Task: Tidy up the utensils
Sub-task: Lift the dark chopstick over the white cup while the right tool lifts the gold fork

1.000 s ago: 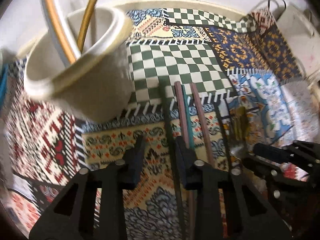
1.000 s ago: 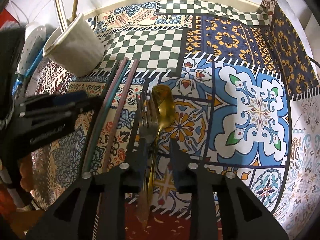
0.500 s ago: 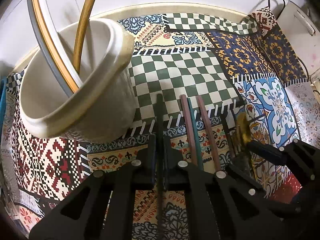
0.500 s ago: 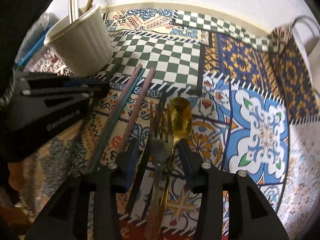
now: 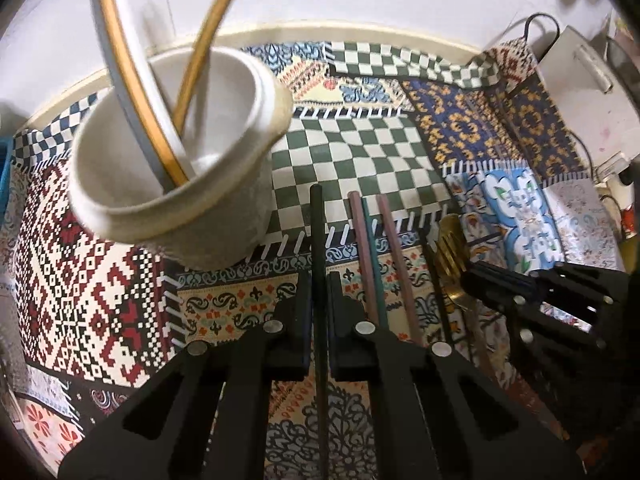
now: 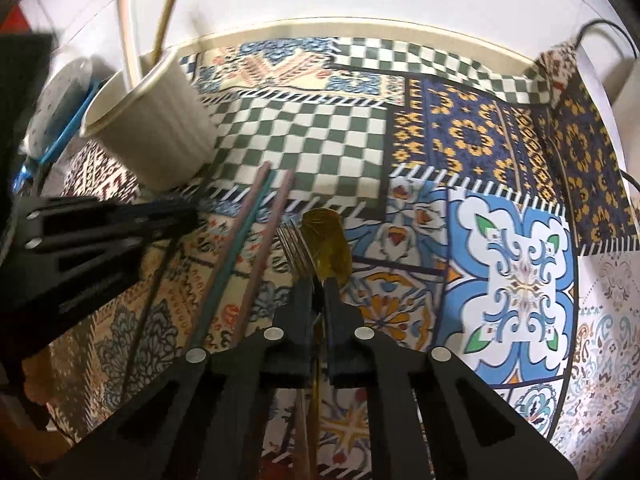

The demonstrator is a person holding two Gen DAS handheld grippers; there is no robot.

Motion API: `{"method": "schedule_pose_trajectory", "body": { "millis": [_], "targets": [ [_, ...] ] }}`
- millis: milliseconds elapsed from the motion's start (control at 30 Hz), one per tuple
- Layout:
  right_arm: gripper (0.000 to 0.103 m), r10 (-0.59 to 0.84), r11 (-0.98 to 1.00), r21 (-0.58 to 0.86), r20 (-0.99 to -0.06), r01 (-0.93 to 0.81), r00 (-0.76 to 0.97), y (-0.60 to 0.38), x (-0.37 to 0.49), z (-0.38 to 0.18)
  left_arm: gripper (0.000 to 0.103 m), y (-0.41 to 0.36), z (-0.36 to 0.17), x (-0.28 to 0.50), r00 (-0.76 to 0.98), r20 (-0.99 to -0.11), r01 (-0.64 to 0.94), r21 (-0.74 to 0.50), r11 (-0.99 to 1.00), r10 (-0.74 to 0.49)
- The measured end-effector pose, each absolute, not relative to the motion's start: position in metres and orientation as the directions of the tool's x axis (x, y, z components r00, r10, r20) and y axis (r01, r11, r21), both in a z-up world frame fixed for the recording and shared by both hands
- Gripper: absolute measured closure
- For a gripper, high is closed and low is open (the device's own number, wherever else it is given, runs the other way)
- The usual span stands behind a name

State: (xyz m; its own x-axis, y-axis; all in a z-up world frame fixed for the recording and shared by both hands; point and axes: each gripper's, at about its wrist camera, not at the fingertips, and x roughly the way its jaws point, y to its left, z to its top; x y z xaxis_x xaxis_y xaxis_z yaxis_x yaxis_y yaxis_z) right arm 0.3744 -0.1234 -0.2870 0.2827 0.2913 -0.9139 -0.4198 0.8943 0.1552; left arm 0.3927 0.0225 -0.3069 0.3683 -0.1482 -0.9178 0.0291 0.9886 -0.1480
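Note:
My left gripper (image 5: pixel 319 280) is shut on a thin black chopstick (image 5: pixel 317 232) that points toward the white ribbed cup (image 5: pixel 176 200). The cup holds a gold handle and a white, gold-edged handle. Two pink chopsticks and a teal one (image 5: pixel 370 248) lie on the cloth just right of my left fingers. My right gripper (image 6: pixel 316 292) is shut around the necks of a silver fork (image 6: pixel 292 246) and a gold spoon (image 6: pixel 326 240) lying side by side. The left gripper (image 6: pixel 120 220) shows at the left in the right wrist view, with the cup (image 6: pixel 160 132) behind it.
A patchwork patterned cloth (image 6: pixel 516 272) covers the table up to the white wall. A white box with a black cable (image 5: pixel 580 88) stands at the back right. A clear spotted dish and a blue item (image 6: pixel 60 108) sit left of the cup.
The left jaws closed on the black chopstick. The right jaws widened, shifted over the fork and spoon, then closed on them. The cup looms larger in the left wrist view.

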Motion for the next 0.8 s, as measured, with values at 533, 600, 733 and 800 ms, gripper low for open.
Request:
{"method": "schedule_pose_trajectory", "body": {
  "millis": [533, 600, 733, 800],
  "targets": [
    [0.101, 0.33, 0.889, 0.183, -0.891, -0.42, 0.311, -0.137, 0.361, -0.271, 0.098, 0.039, -0.242, 0.352, 0.487, -0.863, 0.019, -0.143, 0.99, -0.134],
    [0.101, 0.322, 0.888, 0.17, -0.893, -0.428, 0.314, -0.131, 0.363, -0.269, 0.098, 0.042, -0.24, 0.349, 0.488, -0.864, 0.01, -0.137, 0.991, -0.124],
    [0.101, 0.326, 0.878, 0.191, -0.91, -0.438, 0.256, -0.126, 0.37, -0.274, 0.098, 0.048, -0.242, 0.346, 0.483, -0.869, -0.019, -0.13, 0.991, -0.105],
    [0.1, 0.309, 0.878, 0.172, -0.916, -0.446, 0.255, -0.124, 0.372, -0.275, 0.098, 0.049, -0.245, 0.348, 0.481, -0.872, -0.035, -0.129, 0.991, -0.097]
  ]
}}
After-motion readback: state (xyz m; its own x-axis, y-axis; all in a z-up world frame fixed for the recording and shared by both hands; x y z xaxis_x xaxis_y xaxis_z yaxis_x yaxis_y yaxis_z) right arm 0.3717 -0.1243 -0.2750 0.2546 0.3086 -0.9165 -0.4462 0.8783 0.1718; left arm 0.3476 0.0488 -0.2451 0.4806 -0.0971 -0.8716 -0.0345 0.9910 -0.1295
